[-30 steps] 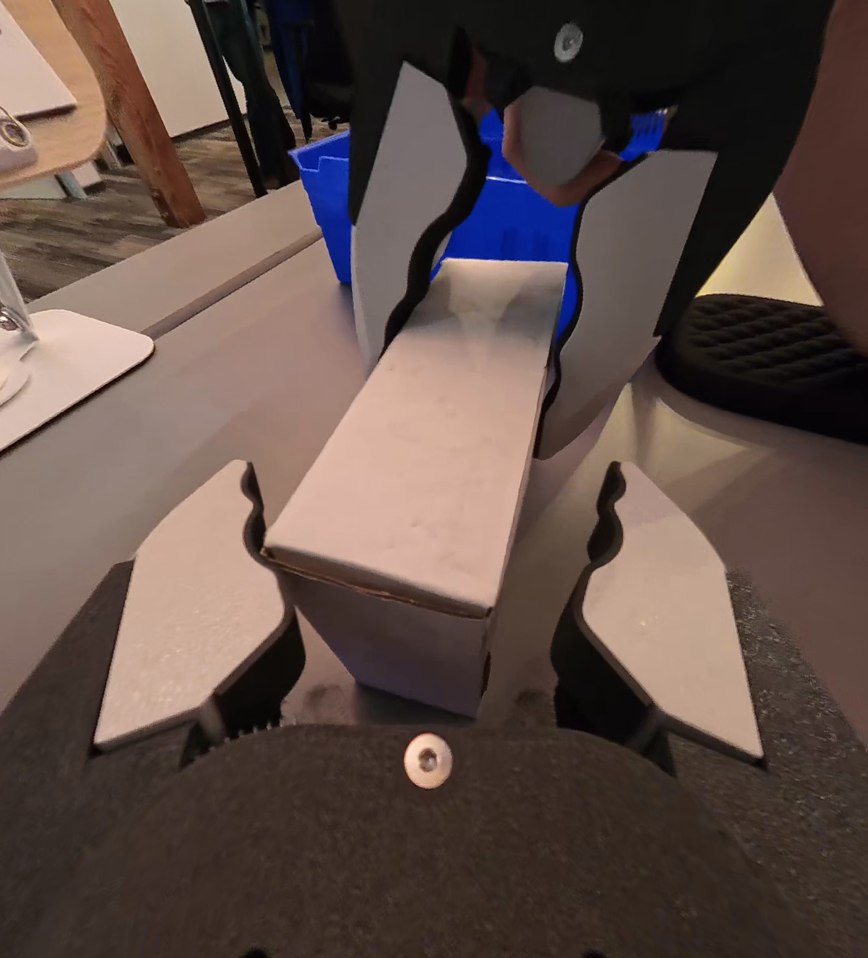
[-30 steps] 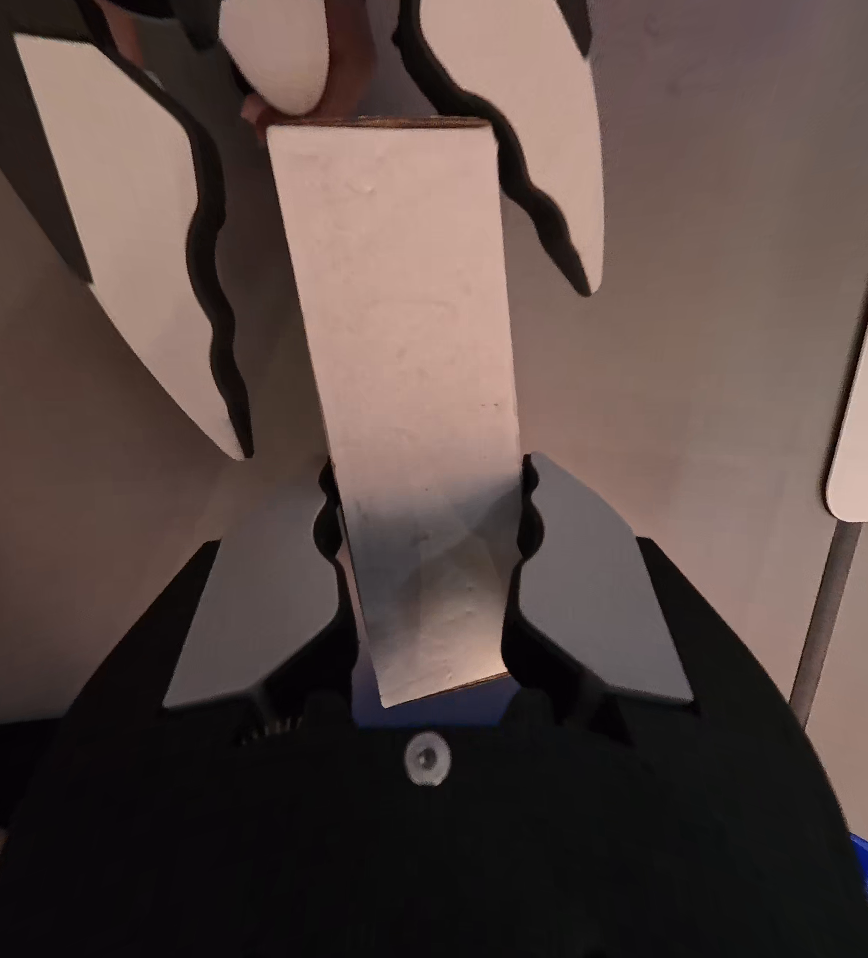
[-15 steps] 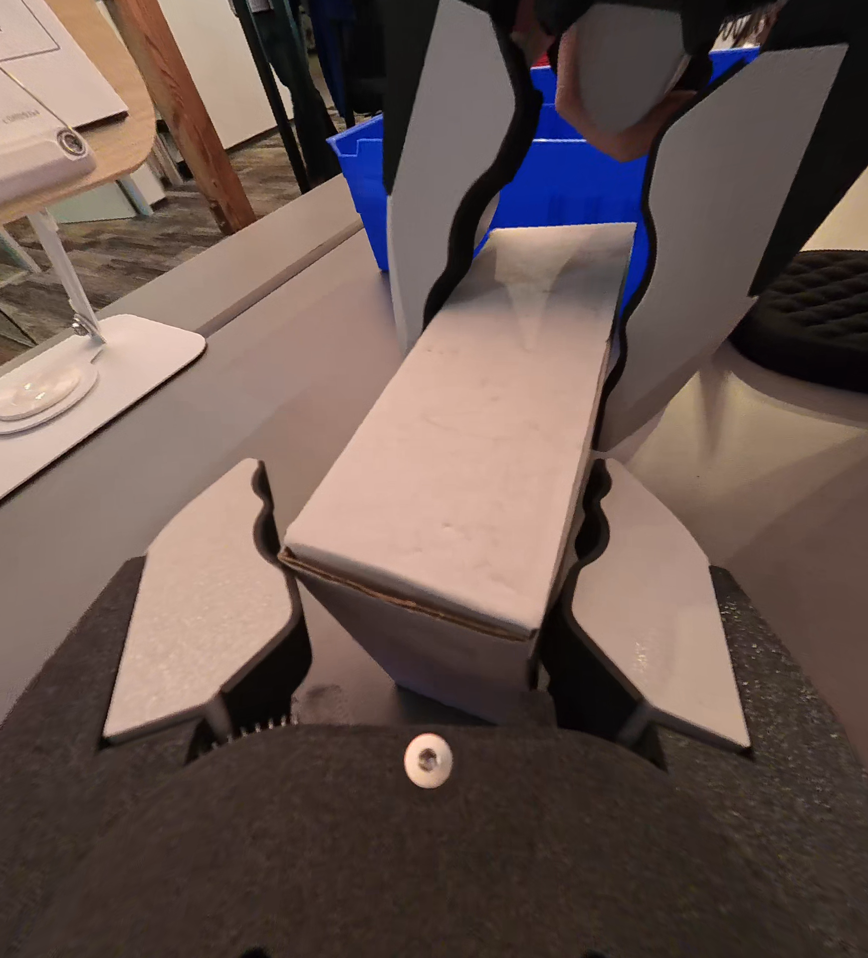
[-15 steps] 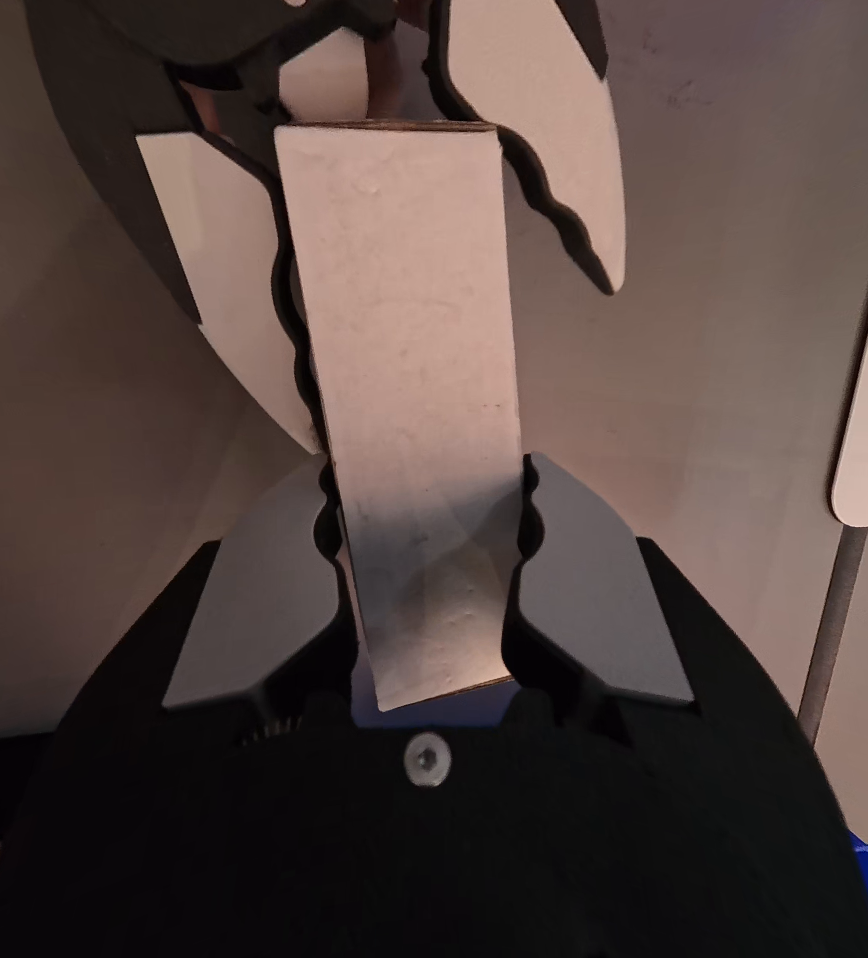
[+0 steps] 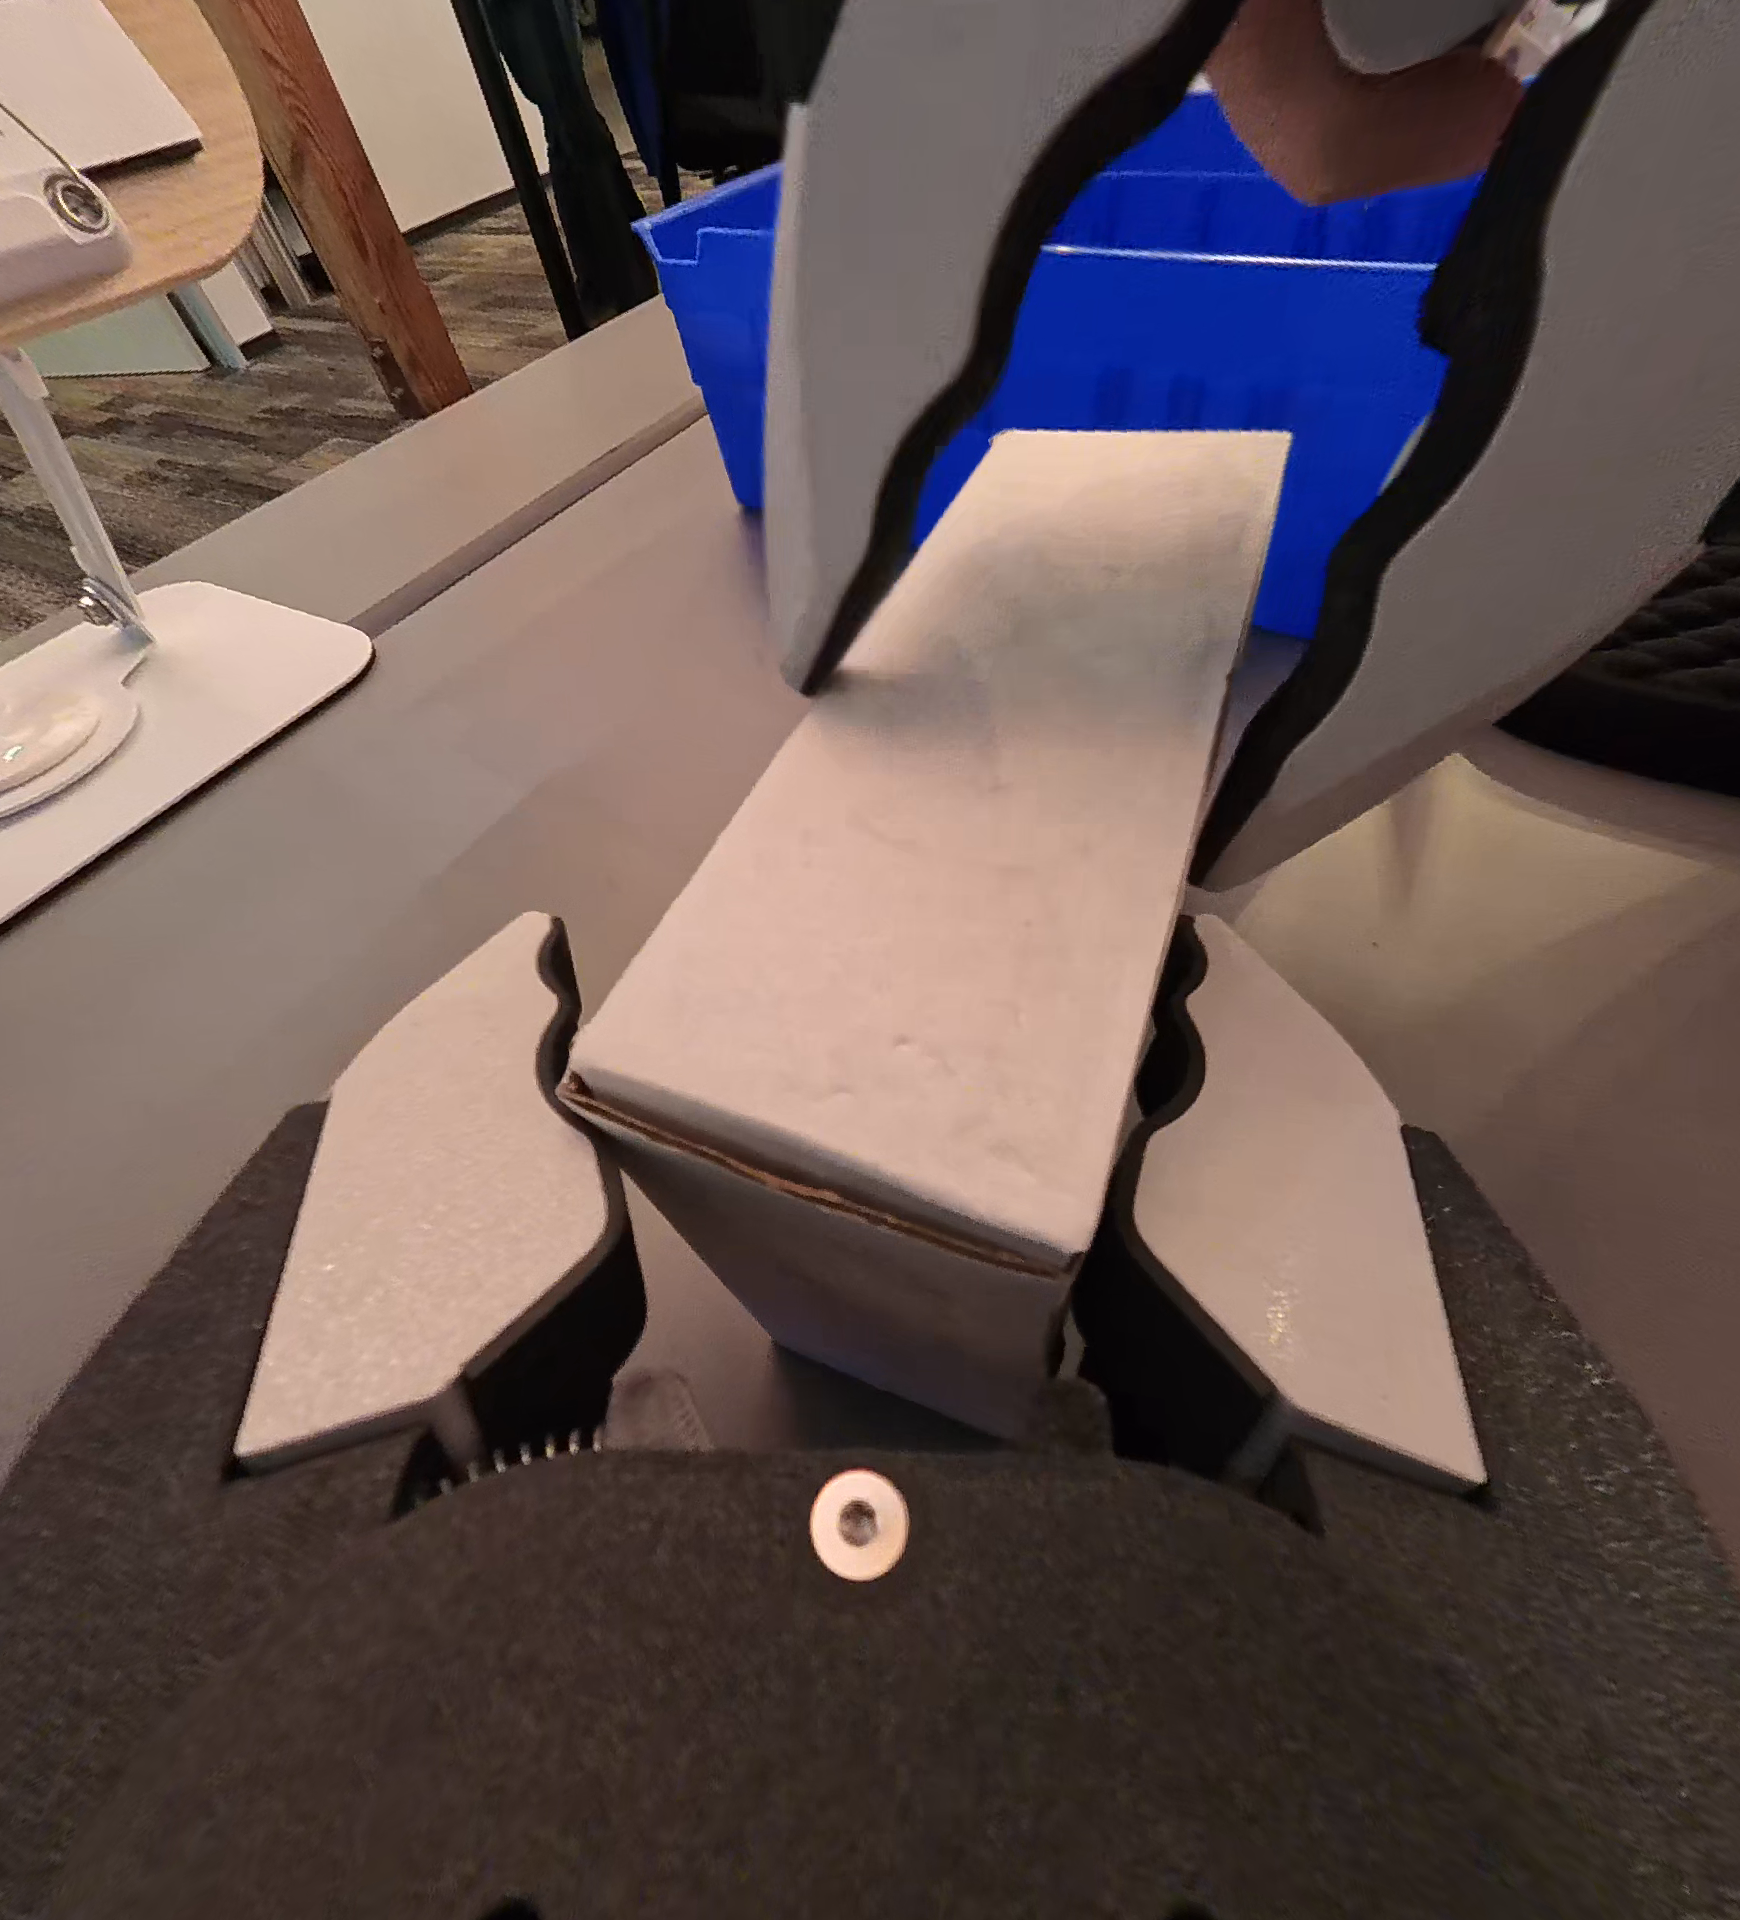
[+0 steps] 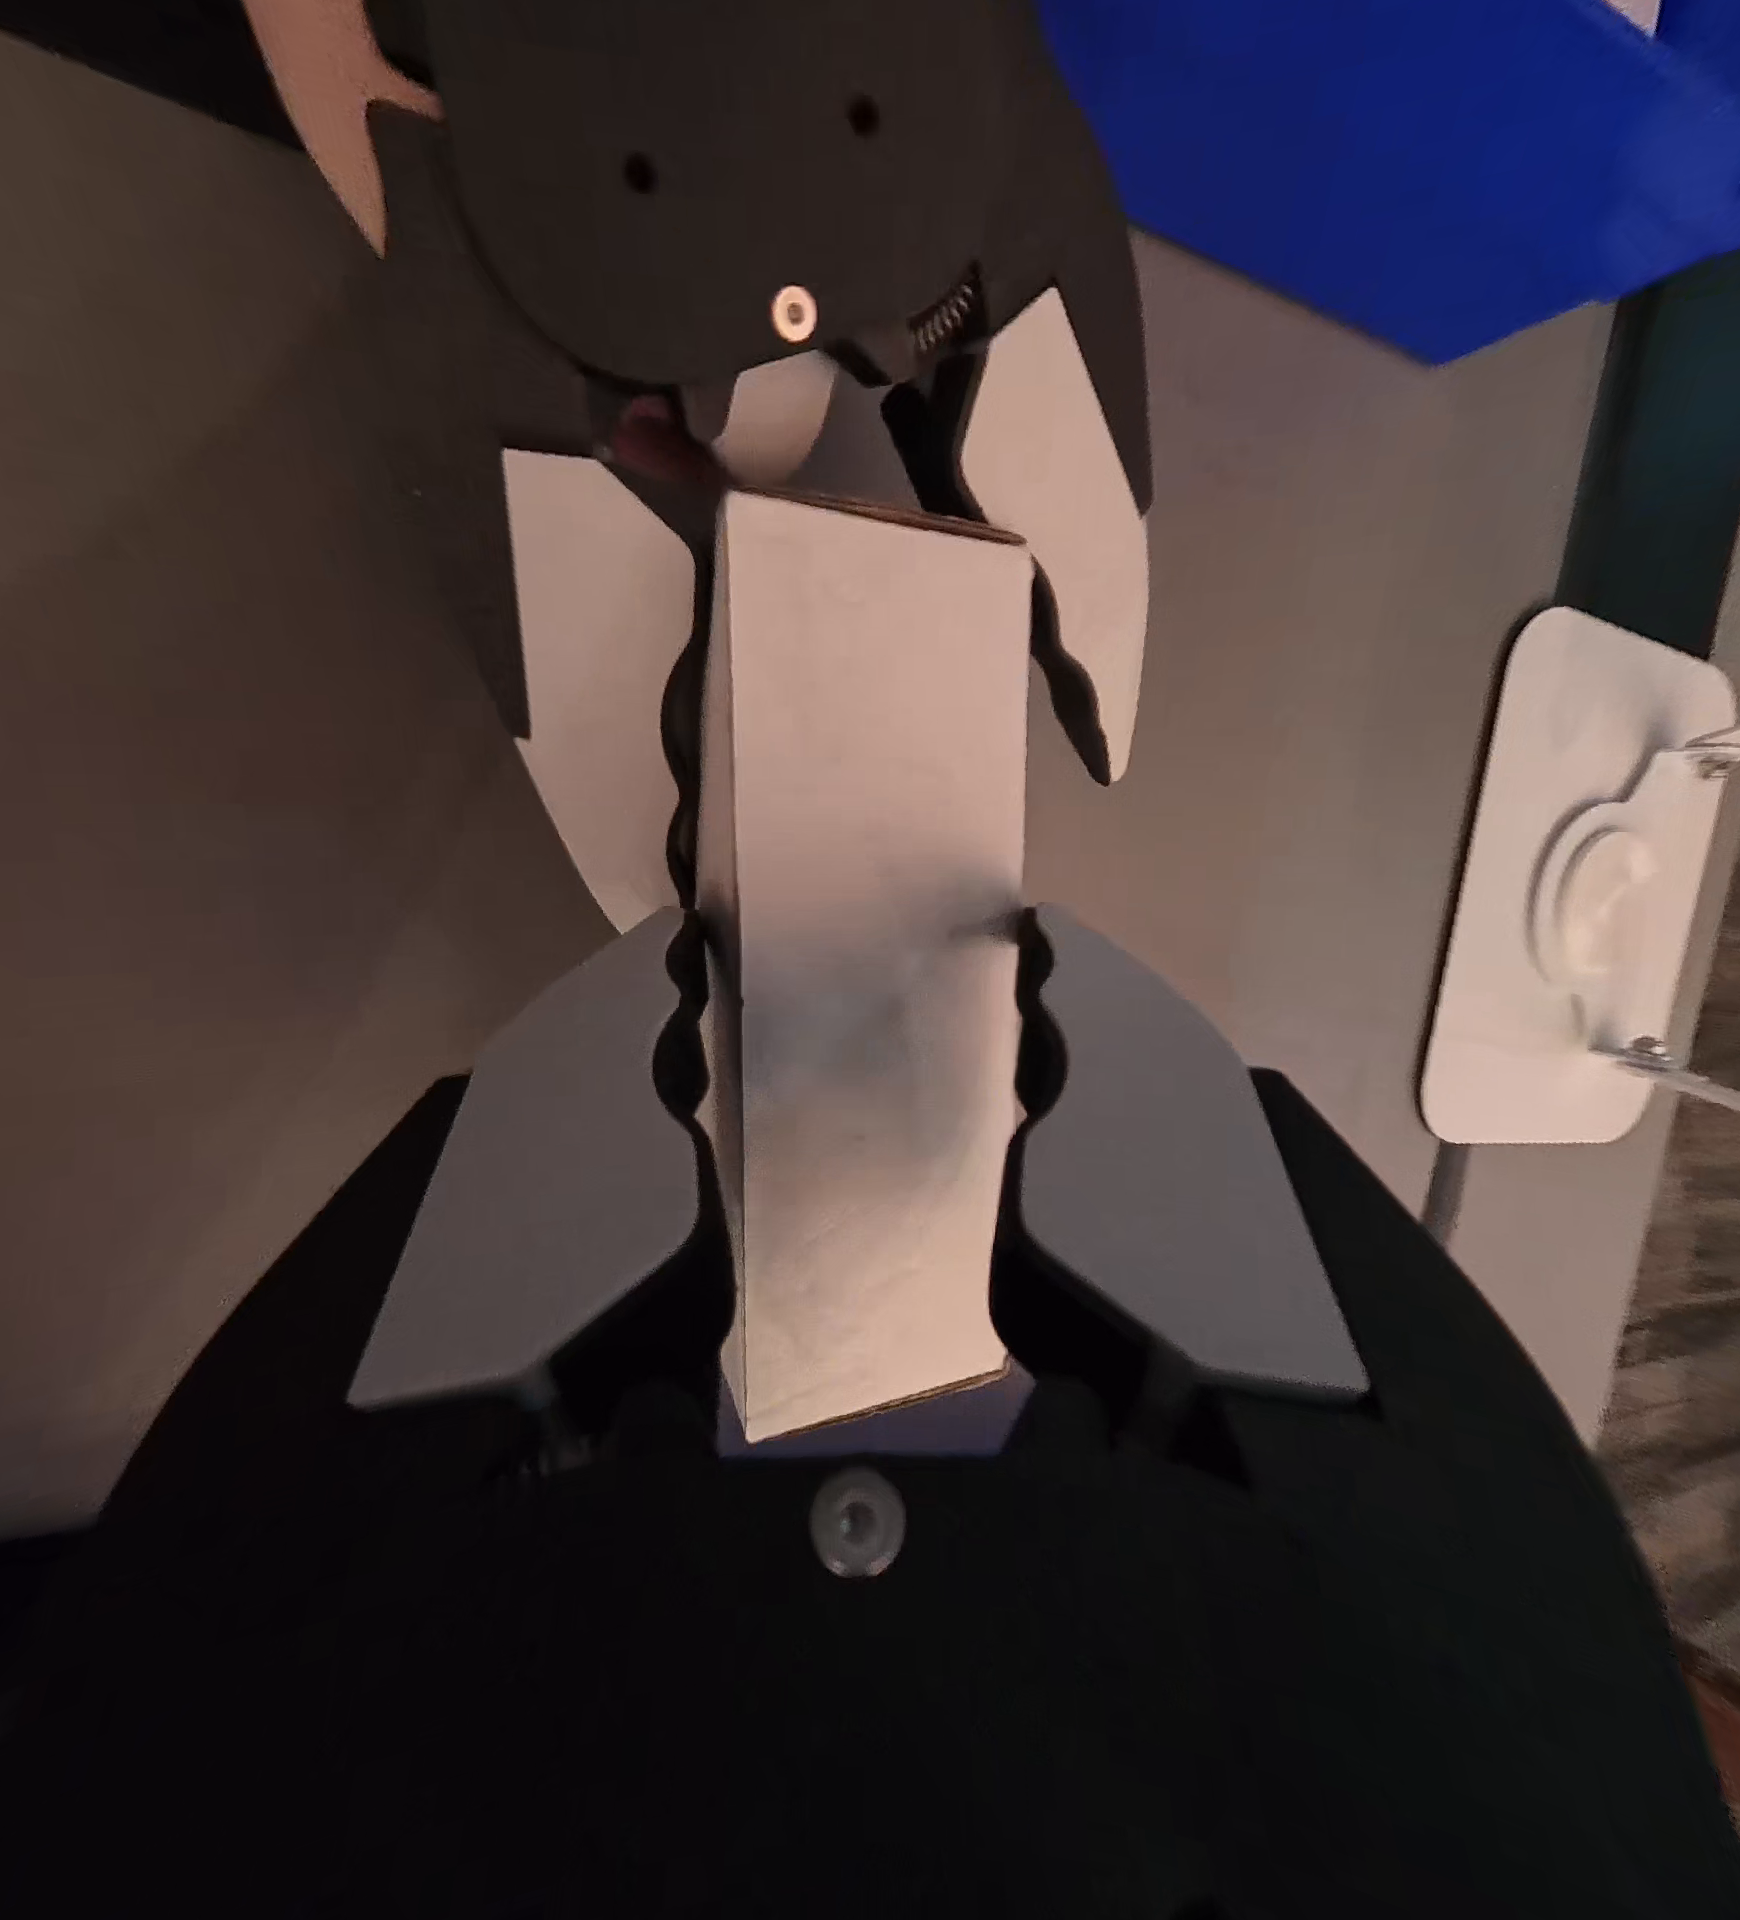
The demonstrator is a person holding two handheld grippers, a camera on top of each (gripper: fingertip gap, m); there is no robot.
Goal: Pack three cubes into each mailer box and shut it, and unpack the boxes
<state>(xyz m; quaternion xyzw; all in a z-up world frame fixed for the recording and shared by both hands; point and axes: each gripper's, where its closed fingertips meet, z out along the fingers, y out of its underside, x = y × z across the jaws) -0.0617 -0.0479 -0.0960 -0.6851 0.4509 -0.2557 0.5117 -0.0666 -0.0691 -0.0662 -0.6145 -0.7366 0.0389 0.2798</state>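
Here my left gripper pinches one end of the closed white mailer box. My right gripper clamps its opposite end, above the grey table.

The grey table takes most of the view. Behind it there is a wooden post and a patterned carpet floor. A light wooden desk stands at the left. The light is dim and warm.

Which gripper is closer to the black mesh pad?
Right. The right gripper clamps the mailer box's far end beside the black mesh pad; the left gripper holds the near end, farther away.
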